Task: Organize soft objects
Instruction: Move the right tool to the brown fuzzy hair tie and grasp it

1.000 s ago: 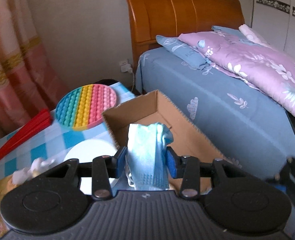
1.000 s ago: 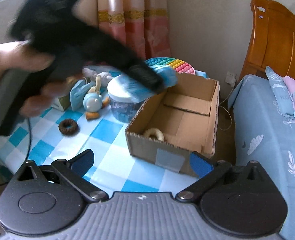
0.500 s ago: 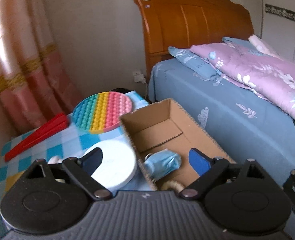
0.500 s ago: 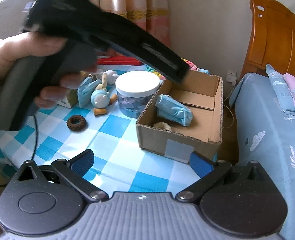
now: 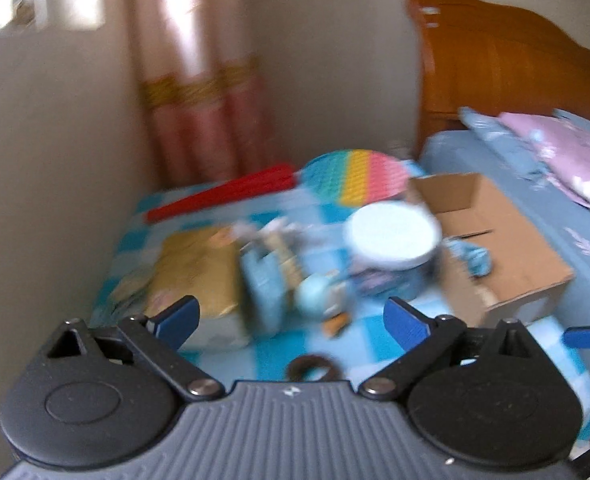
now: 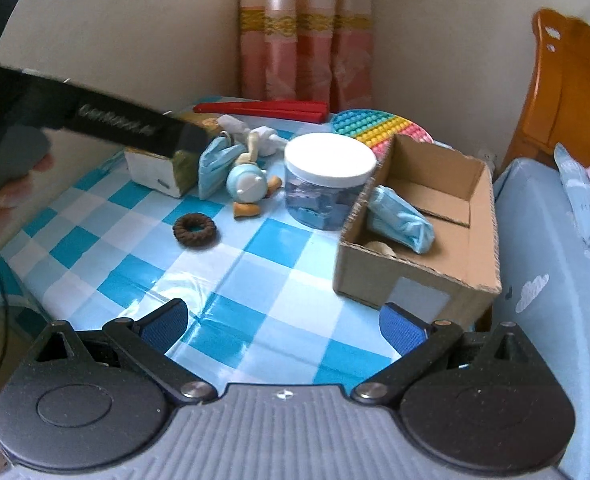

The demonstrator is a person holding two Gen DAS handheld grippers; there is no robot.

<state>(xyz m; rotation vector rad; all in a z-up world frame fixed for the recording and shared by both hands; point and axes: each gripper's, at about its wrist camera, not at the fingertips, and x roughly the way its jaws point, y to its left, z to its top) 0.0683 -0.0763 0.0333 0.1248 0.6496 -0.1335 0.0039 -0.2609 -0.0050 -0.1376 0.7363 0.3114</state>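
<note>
Tissue box [image 6: 163, 168] sits at the far left of the checked surface [image 6: 223, 280], with the left tool [image 5: 291, 320] spread wide and holding nothing above it. Next come a blue face mask [image 6: 215, 164], a small plush toy [image 6: 249, 184] and a brown hair tie [image 6: 195, 230]. A white-lidded jar [image 6: 329, 180] stands just beside the cardboard box [image 6: 423, 280], where another mask [image 6: 401, 224] lies. The right tool [image 6: 283, 328] hangs wide open, empty.
</note>
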